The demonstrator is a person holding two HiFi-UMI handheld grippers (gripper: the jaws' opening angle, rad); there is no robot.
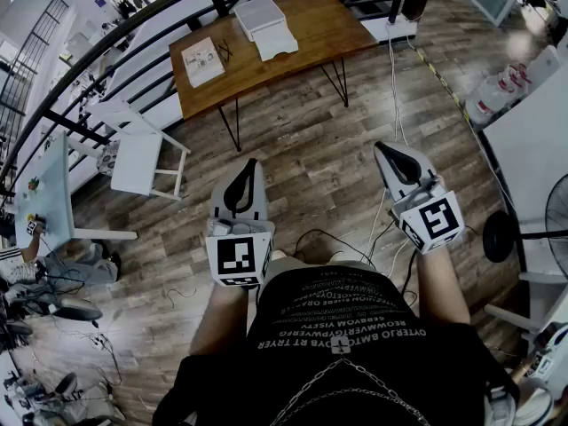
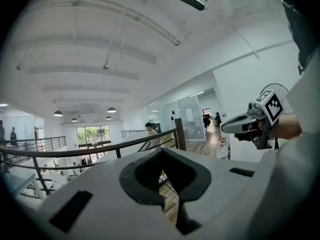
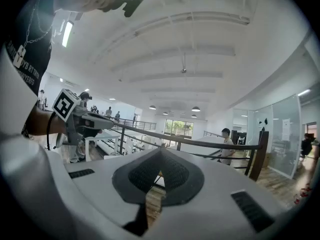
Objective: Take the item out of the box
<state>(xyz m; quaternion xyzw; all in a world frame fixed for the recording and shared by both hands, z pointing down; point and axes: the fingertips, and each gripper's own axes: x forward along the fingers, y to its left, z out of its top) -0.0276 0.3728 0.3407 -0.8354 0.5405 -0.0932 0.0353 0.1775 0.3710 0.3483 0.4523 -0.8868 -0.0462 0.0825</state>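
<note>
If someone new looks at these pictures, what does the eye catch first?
The left gripper and the right gripper, both shut and empty, are held up side by side in mid-frame. Beyond them stands a wooden table with a white box on it.

— What is lying before the table's (image 1: 311,43) near edge?
— Open wooden floor (image 1: 302,162), with cables (image 1: 319,232) trailing low across it.
— And at the sides?
— A white chair (image 1: 138,153) is standing left, a fan (image 1: 501,236) right; a railing (image 3: 256,156) is closing the far edge. A box (image 1: 260,16) is taking the tabletop's far middle; its near right corner is lying bare.
</note>
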